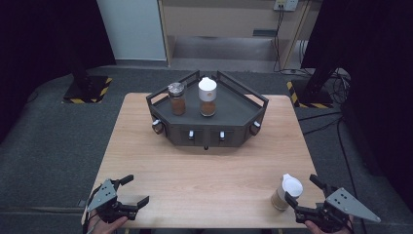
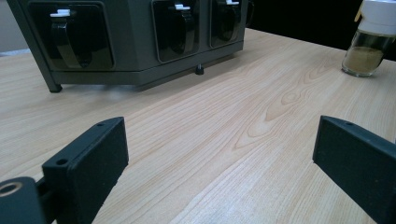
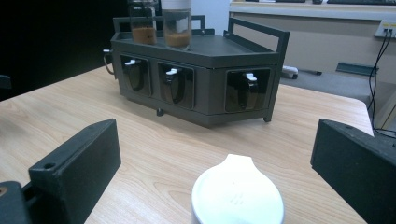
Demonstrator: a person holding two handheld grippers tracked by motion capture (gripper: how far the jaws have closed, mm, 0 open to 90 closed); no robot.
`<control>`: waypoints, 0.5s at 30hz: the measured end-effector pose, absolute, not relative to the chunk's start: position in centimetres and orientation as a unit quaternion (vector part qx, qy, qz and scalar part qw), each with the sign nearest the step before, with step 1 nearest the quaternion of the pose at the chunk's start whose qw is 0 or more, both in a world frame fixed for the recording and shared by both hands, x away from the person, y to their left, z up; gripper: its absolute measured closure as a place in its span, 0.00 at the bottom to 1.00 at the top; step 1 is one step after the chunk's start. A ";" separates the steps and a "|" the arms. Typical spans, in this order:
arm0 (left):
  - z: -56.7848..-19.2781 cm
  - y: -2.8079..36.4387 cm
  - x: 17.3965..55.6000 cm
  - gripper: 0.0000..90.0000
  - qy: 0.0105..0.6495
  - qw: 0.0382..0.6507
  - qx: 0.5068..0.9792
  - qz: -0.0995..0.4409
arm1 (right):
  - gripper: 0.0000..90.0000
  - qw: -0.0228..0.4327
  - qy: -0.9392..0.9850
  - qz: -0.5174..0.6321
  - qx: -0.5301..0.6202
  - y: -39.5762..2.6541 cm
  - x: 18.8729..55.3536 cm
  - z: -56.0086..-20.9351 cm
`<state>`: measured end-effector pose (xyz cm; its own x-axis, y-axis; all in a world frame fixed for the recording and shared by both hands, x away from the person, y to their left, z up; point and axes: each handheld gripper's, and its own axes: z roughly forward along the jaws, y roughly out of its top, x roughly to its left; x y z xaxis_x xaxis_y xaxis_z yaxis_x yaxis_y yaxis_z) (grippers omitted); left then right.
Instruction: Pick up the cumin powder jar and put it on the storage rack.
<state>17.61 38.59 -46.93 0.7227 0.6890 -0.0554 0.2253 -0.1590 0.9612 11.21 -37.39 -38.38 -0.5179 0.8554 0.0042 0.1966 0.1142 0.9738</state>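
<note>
Altogether three spice jars show: one white-lidded jar [image 1: 286, 192] stands upright near the table's [image 1: 209, 180] front right edge, between the wide-open jaws of the right gripper [image 1: 303, 191]; two more [image 1: 177, 98] [image 1: 207, 96] stand on the dark rack [image 1: 243, 105]. Left gripper [image 1: 135, 190], jaws wide, holds nothing. Rack clips number perhaps five.

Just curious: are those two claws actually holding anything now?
Nothing is held. The left gripper is open over bare wood; the right gripper is open around the white-lidded glass spice jar, not gripping.
</note>
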 end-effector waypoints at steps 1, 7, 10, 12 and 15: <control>-46.9 38.6 17.6 0.02 0.312 0.569 0.734 0.203 | 0.01 0.305 0.683 0.541 0.385 -37.4 11.2 -38.2; -47.0 38.7 17.7 0.02 0.313 0.568 0.734 0.201 | 0.02 0.300 0.684 0.540 0.388 -37.7 11.3 -37.5; -47.0 38.7 17.7 0.02 0.312 0.569 0.733 0.201 | 0.02 0.294 0.685 0.539 0.392 -37.9 11.4 -37.2; -47.0 38.7 17.7 0.02 0.314 0.569 0.733 0.200 | 0.02 0.289 0.691 0.532 0.394 -37.8 11.7 -36.8; -47.1 38.7 17.7 0.02 0.313 0.571 0.732 0.201 | 0.02 0.285 0.699 0.522 0.397 -37.8 12.0 -36.3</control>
